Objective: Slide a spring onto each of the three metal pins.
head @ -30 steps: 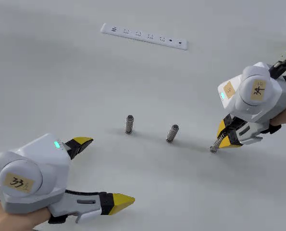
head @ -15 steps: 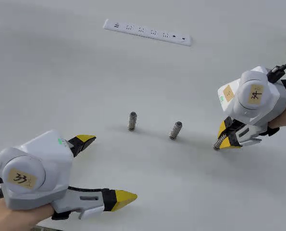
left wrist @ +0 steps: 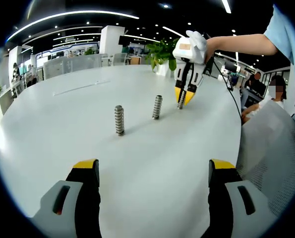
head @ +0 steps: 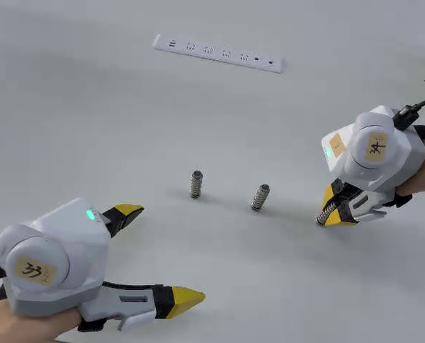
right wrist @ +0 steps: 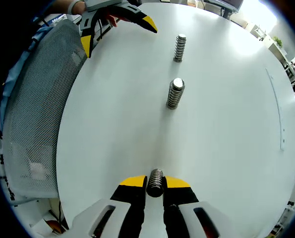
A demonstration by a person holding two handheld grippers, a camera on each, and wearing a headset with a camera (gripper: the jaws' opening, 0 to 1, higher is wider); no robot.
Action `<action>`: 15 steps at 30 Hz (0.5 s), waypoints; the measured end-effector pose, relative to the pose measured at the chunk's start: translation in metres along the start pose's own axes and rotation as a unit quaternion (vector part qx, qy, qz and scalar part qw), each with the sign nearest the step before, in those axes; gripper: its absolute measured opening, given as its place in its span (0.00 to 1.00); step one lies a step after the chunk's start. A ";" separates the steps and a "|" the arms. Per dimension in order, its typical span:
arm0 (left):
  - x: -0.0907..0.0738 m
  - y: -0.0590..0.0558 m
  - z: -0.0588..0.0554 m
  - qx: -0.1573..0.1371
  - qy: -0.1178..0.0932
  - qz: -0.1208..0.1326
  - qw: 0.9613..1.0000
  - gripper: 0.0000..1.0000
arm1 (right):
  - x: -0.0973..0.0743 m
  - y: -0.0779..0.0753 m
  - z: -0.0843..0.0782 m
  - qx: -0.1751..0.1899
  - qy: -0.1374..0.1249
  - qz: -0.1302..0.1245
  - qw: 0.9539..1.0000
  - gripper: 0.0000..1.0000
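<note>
In the head view, the left gripper [head: 162, 254] is held low and nearly level over the tabletop [head: 91, 114], its jaws spread wide with nothing between them. The right gripper [head: 328, 213] is pointed steeply downward, and its jaws are clamped on a slanted spring [head: 323, 214] whose lower end is at the tabletop.

In the left gripper view, two upright springs [left wrist: 119, 120] [left wrist: 157, 107] are seen standing ahead of the open jaws, with the right gripper just beyond them.

In the right gripper view, the slanted spring is pinched between the yellow tips. The upright springs are lined up ahead of the jaws.
</note>
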State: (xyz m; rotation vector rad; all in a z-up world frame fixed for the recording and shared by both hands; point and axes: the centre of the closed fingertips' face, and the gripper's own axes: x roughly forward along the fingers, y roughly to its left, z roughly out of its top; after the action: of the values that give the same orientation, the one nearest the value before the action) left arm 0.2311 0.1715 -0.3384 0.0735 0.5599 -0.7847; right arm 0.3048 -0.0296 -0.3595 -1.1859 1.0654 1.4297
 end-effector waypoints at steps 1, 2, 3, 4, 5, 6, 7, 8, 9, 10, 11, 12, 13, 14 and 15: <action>0.000 0.000 0.000 0.000 -0.001 0.001 1.000 0.90 | 0.000 0.001 0.001 0.000 -0.001 0.002 1.000 0.11; 0.000 0.000 0.001 -0.001 -0.002 0.001 1.000 0.90 | 0.000 0.001 0.002 0.004 -0.004 0.001 1.000 0.14; -0.001 0.001 0.001 -0.001 -0.002 0.002 1.000 0.90 | 0.001 0.001 0.003 0.005 -0.006 0.000 1.000 0.18; -0.001 0.001 0.001 0.000 -0.003 0.003 1.000 0.90 | 0.001 0.000 0.003 0.008 -0.008 -0.003 1.000 0.22; -0.001 0.001 0.001 0.000 -0.002 0.002 1.000 0.90 | 0.001 0.000 0.004 0.010 -0.009 -0.004 1.000 0.24; -0.001 0.001 0.001 0.001 -0.003 0.002 1.000 0.90 | 0.001 0.000 0.005 0.014 -0.013 -0.006 1.000 0.29; -0.001 0.001 0.002 0.001 -0.003 0.002 1.000 0.90 | 0.001 -0.001 0.005 0.016 -0.015 -0.008 1.000 0.32; -0.001 0.000 0.002 0.001 -0.003 0.002 1.000 0.90 | 0.001 0.000 0.006 0.018 -0.019 -0.008 1.000 0.36; -0.001 0.000 0.002 0.001 -0.003 0.001 1.000 0.90 | 0.001 0.001 0.008 0.026 -0.029 -0.007 0.999 0.41; -0.001 0.000 0.002 0.001 -0.004 0.002 1.000 0.90 | 0.001 0.002 0.009 0.031 -0.033 -0.007 0.999 0.45; -0.001 0.000 0.002 0.002 -0.005 0.001 1.000 0.90 | 0.001 0.002 0.010 0.034 -0.038 -0.008 0.999 0.50; -0.001 0.000 0.003 0.002 -0.005 0.001 1.000 0.90 | 0.000 0.002 0.011 0.031 -0.046 -0.012 0.998 0.55; -0.001 0.000 0.003 0.003 -0.005 0.001 1.000 0.90 | 0.000 0.002 0.011 0.033 -0.049 -0.014 0.998 0.59; -0.001 0.000 0.004 0.004 -0.006 0.001 1.000 0.90 | 0.000 0.002 0.012 0.042 -0.055 -0.017 0.997 0.62; -0.001 0.000 0.004 0.005 -0.006 0.000 1.000 0.90 | 0.000 0.003 0.012 0.045 -0.058 -0.019 0.997 0.65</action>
State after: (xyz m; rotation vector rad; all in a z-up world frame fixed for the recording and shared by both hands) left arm 0.2325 0.1714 -0.3344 0.0777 0.5458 -0.7864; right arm 0.3004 -0.0183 -0.3579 -1.0409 1.0117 1.3901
